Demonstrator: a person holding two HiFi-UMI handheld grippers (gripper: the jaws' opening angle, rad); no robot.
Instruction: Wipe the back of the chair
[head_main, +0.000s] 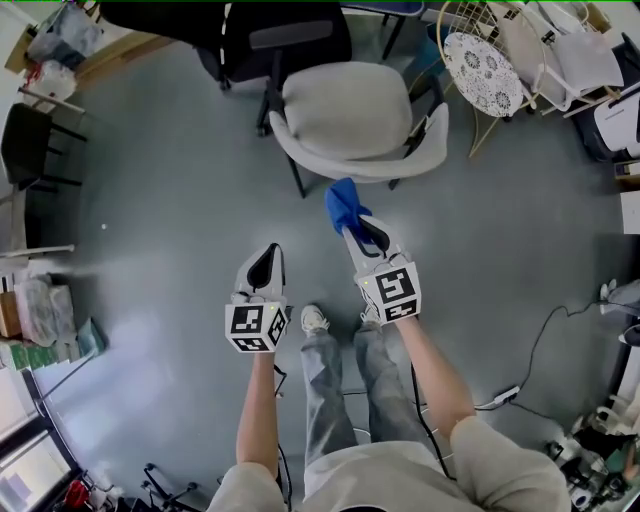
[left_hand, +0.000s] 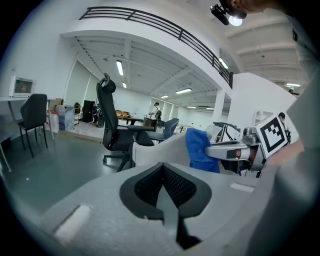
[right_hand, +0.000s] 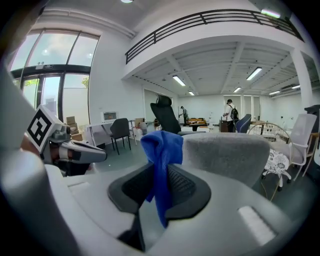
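"Head view first: where does the chair (head_main: 350, 120) lie from the cloth hand?"

"Straight ahead, on the far side of the right gripper (head_main: 358, 228). Its curved back wraps the near edge of the seat, so the rim's long axis runs left to right across the gripper's line. The blue cloth (head_main: 344, 204) sticks out past the jaw tips, just beside that rim. I cannot tell whether they touch."

"And the jaws on that side?"

"The right gripper view shows them clamped on the cloth (right_hand: 161, 160), which bunches above the pads and hangs in a limp fold below. The chair back (right_hand: 227, 152) rises just beyond it and a little to the right."

"Which hand is nearer?"

"The right one, clearly. The left gripper (head_main: 265, 262) hangs nearer the person and to the left, well apart from the chair. Its own view shows the jaws pressed together with nothing between them."

"What are the surfaces like?"

"The chair is pale grey with a nubbly woven cover, padded and rounded, on thin dark legs. The cloth looks soft and thin, so it should drape to the curve. The floor (head_main: 150, 200) is smooth grey."

"So what does the wipe turn on?"

"My guess is a short push forward to press the cloth on the back, then strokes left and right along the curve."
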